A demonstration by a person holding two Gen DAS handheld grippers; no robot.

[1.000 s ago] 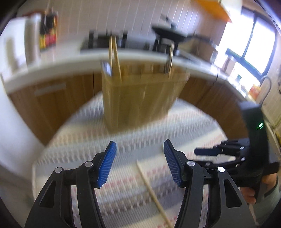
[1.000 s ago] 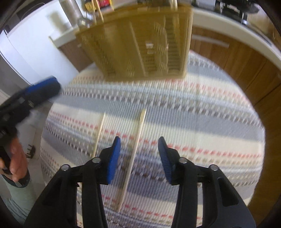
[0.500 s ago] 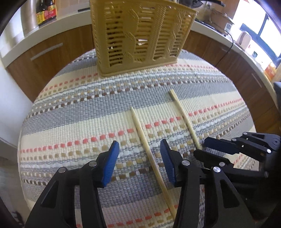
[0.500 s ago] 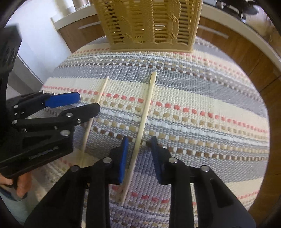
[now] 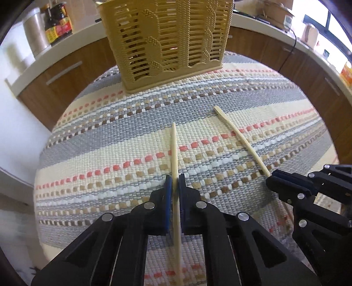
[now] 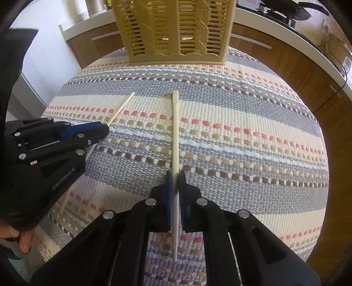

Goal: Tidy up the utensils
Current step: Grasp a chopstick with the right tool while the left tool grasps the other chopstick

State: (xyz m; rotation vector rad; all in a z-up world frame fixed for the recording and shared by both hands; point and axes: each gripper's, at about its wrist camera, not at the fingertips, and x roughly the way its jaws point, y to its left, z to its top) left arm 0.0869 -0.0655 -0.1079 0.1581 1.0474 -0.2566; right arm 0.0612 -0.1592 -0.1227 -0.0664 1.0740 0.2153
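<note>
Two pale wooden chopsticks lie on a striped woven mat. My left gripper (image 5: 175,179) is shut on the left chopstick (image 5: 173,149), which runs forward between its blue pads. My right gripper (image 6: 175,175) is shut on the right chopstick (image 6: 175,132), which points toward the holder. In the left wrist view the right gripper (image 5: 272,177) and right chopstick (image 5: 239,137) show at the right. In the right wrist view the left gripper (image 6: 105,129) and left chopstick (image 6: 122,106) show at the left. A tan slotted utensil holder (image 5: 167,41) (image 6: 176,30) stands at the mat's far edge.
The striped mat (image 5: 123,136) covers a round table. Behind it run wooden cabinets and a white counter (image 5: 66,55) with sauce bottles (image 5: 57,22). A stove with a pan (image 6: 286,11) sits at the back right.
Both grippers moved down and forward along the chopsticks and closed on them; half a second ago their jaws stood open around them.
</note>
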